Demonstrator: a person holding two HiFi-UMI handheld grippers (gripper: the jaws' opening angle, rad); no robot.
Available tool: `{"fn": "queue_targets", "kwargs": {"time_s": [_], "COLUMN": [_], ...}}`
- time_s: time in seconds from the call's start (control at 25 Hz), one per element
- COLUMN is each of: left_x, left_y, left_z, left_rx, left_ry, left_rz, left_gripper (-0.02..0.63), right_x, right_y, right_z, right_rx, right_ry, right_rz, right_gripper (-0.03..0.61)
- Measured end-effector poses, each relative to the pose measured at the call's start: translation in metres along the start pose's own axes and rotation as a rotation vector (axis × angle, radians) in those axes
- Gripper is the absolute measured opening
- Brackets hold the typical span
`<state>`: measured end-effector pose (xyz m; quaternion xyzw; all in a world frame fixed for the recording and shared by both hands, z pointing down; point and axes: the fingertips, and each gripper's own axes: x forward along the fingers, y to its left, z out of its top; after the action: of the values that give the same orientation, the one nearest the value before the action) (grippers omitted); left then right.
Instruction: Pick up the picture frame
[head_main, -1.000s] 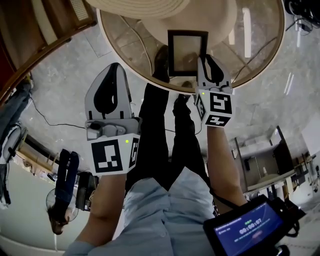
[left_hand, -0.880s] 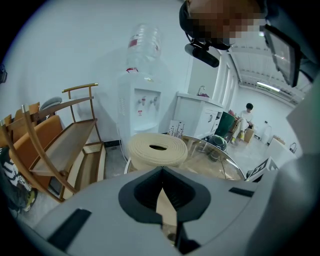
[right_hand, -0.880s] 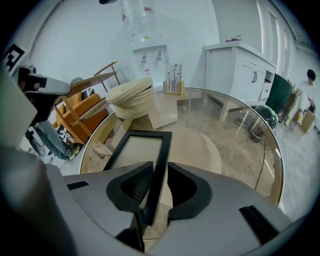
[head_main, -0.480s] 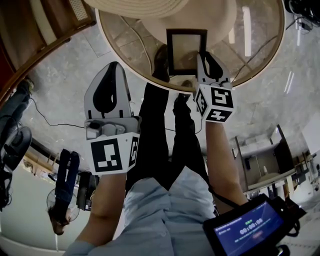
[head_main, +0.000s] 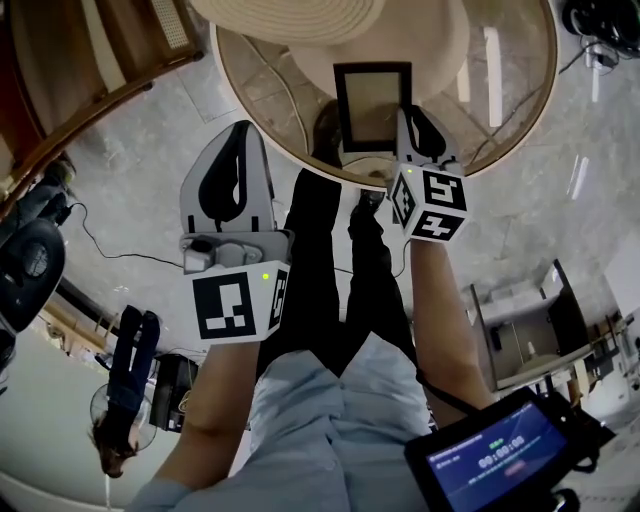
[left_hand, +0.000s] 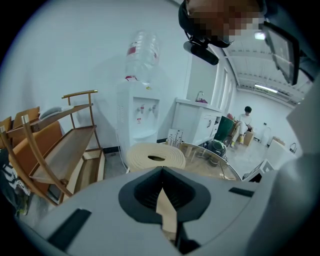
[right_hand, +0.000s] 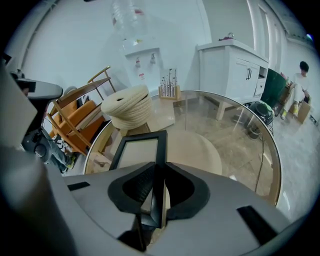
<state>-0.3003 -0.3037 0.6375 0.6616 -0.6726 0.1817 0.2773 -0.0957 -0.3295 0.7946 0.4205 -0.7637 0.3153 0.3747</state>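
- The pale marble floor fills the head view's left side, and the left gripper hangs over it.
- The round glass table sits at the top of the head view. In the right gripper view its glass top spreads out ahead of the jaws.
- A cream woven hat lies on the table's far part, beyond the frame. It also shows in the right gripper view.
- The person's right forearm reaches straight forward to the table's near rim. The left forearm is also stretched forward but stops short, left of the table.
- The left gripper points forward and a little up, well apart from the frame. Its jaws are together with nothing between them, and its own view looks past them at the hat and a water dispenser.
- The right gripper is at the table's near edge, marker cube toward the person. Its jaws are clamped on the right edge of the picture frame, near its closest corner.
- The black picture frame is over the near part of the table, just beside the hat's brim, its pale panel facing up. I cannot tell whether it rests on the glass.
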Motion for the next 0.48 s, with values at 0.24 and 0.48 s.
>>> {"fn": "queue_targets", "kwargs": {"time_s": [0.24,0.48], "left_x": [-0.018,-0.033], "left_y": [-0.005,-0.009], "left_z": [0.029,0.062], "left_rx": [0.005,0.021], "left_ry": [-0.05,-0.12], "left_rz": [0.003,0.007], "left_gripper": [0.011,0.011], "right_x": [-0.027,-0.055], "right_y": [0.006,0.016], "right_z": [0.029,0.071], "right_rx": [-0.027,-0.059], "right_ry": [-0.047,-0.135], "right_rz": [-0.001,0.001], "right_gripper": [0.079,0.078]}}
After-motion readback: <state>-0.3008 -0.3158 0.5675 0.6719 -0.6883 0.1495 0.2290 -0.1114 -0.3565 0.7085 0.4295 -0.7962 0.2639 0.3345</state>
